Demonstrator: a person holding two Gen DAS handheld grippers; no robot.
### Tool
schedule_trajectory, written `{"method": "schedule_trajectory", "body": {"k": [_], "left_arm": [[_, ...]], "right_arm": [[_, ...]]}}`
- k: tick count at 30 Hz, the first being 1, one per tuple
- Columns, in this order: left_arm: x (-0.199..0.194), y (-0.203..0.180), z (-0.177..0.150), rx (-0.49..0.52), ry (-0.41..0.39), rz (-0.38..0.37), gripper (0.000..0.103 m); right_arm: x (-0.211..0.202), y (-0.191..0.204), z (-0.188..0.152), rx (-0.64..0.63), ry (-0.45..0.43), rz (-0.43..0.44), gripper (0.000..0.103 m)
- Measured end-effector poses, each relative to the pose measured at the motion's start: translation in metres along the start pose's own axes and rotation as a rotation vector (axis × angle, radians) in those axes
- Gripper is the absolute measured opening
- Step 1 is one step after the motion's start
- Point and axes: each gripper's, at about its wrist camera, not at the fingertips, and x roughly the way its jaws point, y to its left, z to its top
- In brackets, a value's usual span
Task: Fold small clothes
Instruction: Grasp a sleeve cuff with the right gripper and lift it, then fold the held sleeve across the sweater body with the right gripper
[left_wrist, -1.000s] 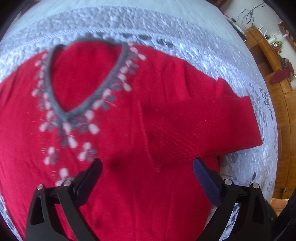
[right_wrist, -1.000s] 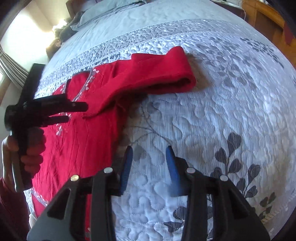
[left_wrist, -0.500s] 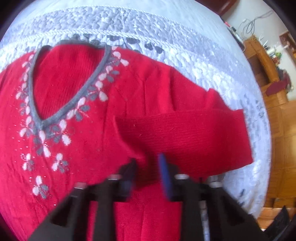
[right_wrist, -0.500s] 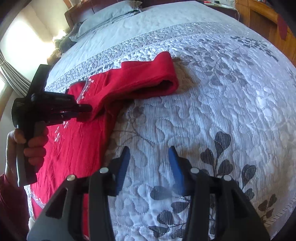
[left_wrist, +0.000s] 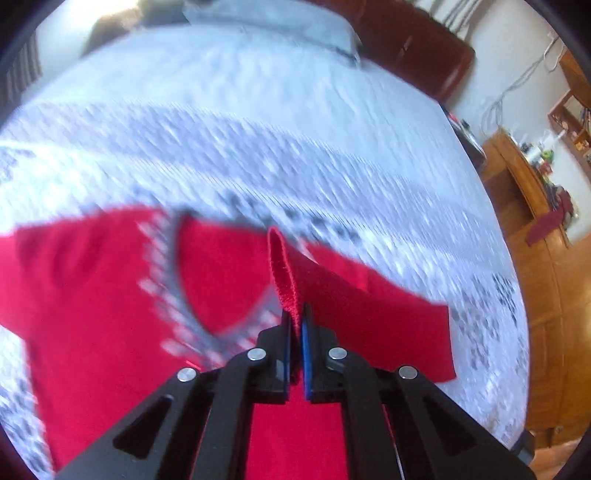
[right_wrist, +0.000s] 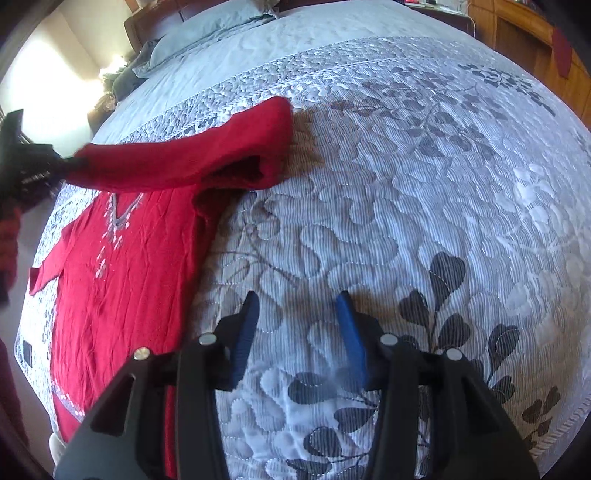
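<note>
Sweater: red V-neck sweater (right_wrist: 122, 266) lies face up, spread flat on the bed, near its edge; grey and white trim runs round the neckline.
Sleeve: sleeve (right_wrist: 192, 155) is lifted off the cloth, its cuff end raised in the air while the shoulder end droops near the sweater body, likely so it can be carried across the chest for a fold.
Left gripper: left gripper (left_wrist: 295, 321) has its jaws pressed together on the sleeve edge, a red strip standing up between the pads.
Right gripper: right gripper (right_wrist: 295, 325) hovers over bare quilt beside the sweater, jaws spread wide, holding nothing; it looks to be waiting its turn.
Bedspread: white quilt (right_wrist: 424, 177) with grey leaf print carries the sweater.
Surroundings: pillow (right_wrist: 207, 33) and headboard (left_wrist: 417, 48) sit at the far end, wooden cabinet (left_wrist: 532, 236) stands beside the bed.
Obstacles: nothing lies on the sweater body; the sagging sleeve could bunch as it lands.
</note>
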Motion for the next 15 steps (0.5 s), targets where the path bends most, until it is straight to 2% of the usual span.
{"method": "schedule_trajectory", "body": {"k": [3, 8, 11, 15], "left_arm": [[-0.02, 0.036, 0.021, -0.011, -0.059, 0.105, 0.004], [-0.025, 0.104, 0.034, -0.06, -0.089, 0.254, 0.004], [-0.009, 0.138, 0.03, -0.091, -0.056, 0.288, 0.004], [0.017, 0.162, 0.017, -0.112, 0.009, 0.293, 0.005]], "right_arm": [[0.002, 0.005, -0.001, -0.026, -0.004, -0.016, 0.047], [0.003, 0.009, -0.003, -0.045, -0.005, -0.028, 0.047], [0.003, 0.011, -0.001, -0.048, -0.005, -0.029, 0.047], [0.005, 0.02, 0.013, -0.046, 0.014, 0.005, 0.047]]}}
